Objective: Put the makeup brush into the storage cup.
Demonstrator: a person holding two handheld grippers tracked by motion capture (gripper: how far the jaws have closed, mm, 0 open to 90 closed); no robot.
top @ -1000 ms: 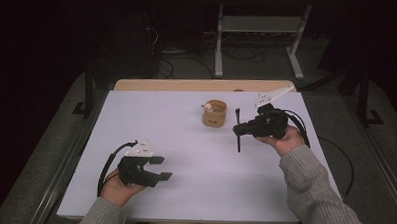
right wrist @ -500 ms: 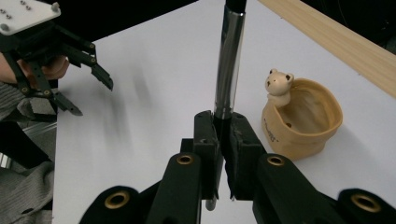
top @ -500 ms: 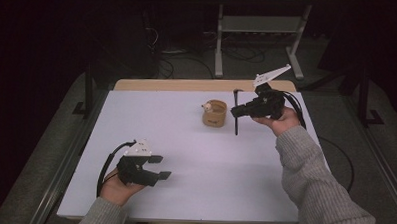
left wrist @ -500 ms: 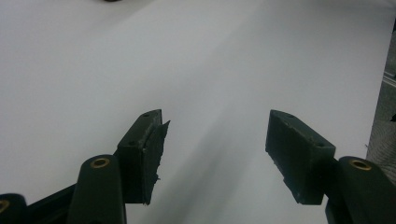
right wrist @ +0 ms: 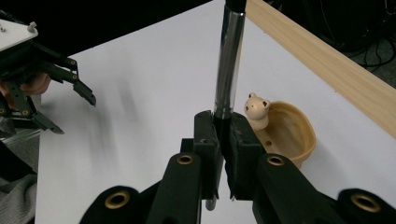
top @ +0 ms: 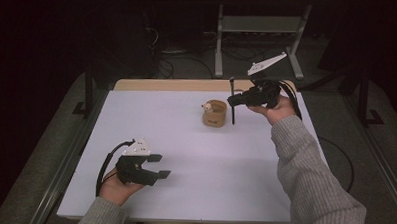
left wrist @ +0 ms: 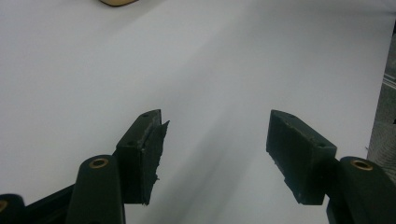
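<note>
A small tan bowl [top: 214, 114], smooth and rounded with a little bear-like figure on its rim, sits toward the far side of the matte white table [top: 193, 192]; behind it runs the table's pale wooden edge strip [top: 172, 85]. Just right of the bowl, the right gripper [top: 233, 99] is raised above the tabletop, its black jaws clamped on a slim pen [right wrist: 229, 65] with a glossy metallic barrel and dark ends, held upright. In the right gripper view the pen stands just beside the bowl's figure. Well apart from the bowl, toward the near left, the left gripper [top: 159, 166] rests low in the person's hand, its blocky, rough-edged jaws spread wide apart over bare table.
</note>
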